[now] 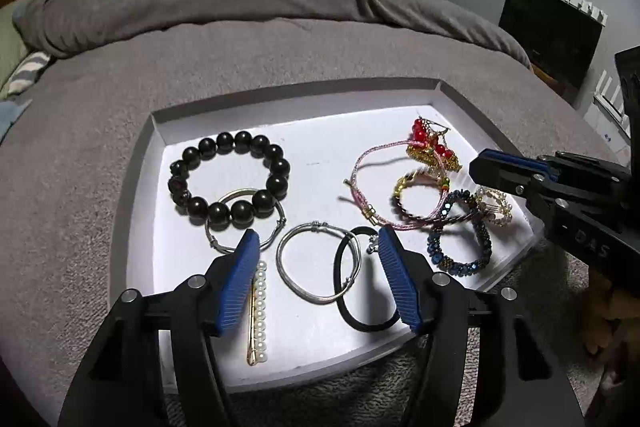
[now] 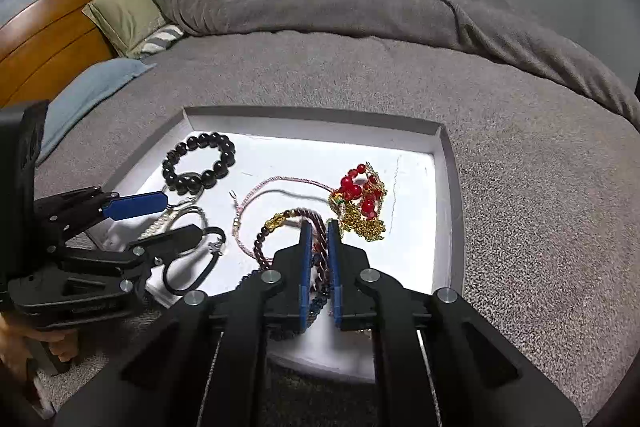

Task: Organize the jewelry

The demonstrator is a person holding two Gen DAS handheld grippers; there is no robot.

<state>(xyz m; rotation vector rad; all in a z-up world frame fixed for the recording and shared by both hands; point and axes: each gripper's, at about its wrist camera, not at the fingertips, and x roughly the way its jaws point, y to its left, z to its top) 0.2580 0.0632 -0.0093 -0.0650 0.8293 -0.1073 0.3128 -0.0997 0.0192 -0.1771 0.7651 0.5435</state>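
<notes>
Roughly half sorted: black bead bracelet, 2 silver bangles, pearl hair clip spaced out on white tray's left; right-side pile tangled. Left gripper spread wide above bangles, holding nothing. Right gripper nearly pressed together around a beaded bracelet in the tangle; actual pinch unclear.

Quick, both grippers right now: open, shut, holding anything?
Left gripper: open, jaws wide above the silver bangle, holding nothing.
Right gripper: nearly shut, jaws narrow over the bracelet pile; cannot tell if it grips anything.
</notes>
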